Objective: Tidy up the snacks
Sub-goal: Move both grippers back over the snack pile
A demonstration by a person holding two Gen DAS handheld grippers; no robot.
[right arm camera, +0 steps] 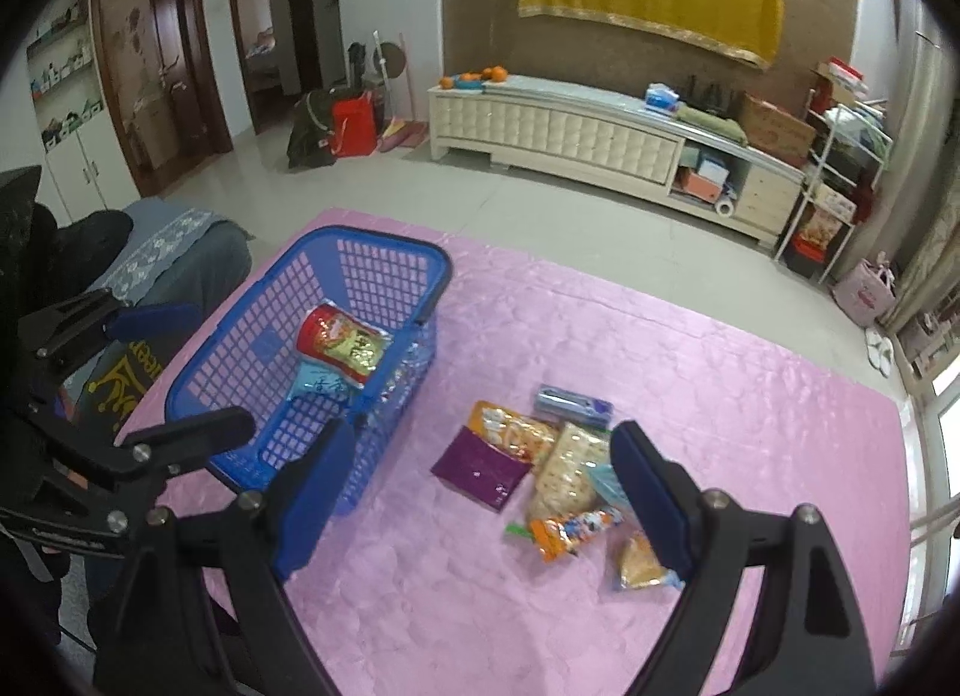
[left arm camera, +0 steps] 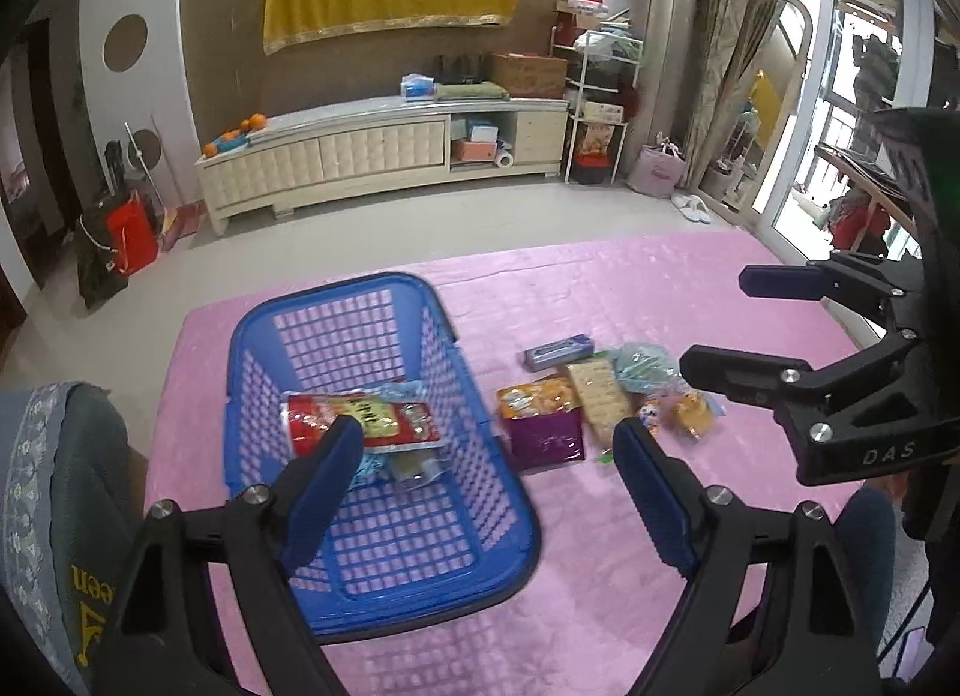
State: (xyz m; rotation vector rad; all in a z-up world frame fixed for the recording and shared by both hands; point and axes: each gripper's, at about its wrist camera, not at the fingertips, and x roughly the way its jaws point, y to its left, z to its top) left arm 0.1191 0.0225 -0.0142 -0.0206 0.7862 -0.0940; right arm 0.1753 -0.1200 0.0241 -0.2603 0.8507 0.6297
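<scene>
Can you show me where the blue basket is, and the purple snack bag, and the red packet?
blue basket (right arm camera: 441, 270), right wrist view, far corner of its rim.
purple snack bag (right arm camera: 480, 471), right wrist view, middle of its purple part.
red packet (left arm camera: 366, 417), left wrist view, middle of its front.

A pink surface (right arm camera: 690, 372) with a faint crinkled sheen carries everything. On its left part stands a blue basket (right arm camera: 252, 390) with latticed walls, its near end close to the surface's front edge. To the right of the basket, apart from it, a cluster of packets lies flat on the pink. A grey-blue box (right arm camera: 573, 403) lies farthest back. In front of it a purple pack (right arm camera: 480, 471) with an orange top lies just beside a pale cracker pack (right arm camera: 567, 474). An orange stick pack (right arm camera: 570, 531) lies nearer, with a small clear bag (right arm camera: 639, 567) of something orange at the near right. A teal bag (left arm camera: 642, 366) touches the cracker pack.
</scene>
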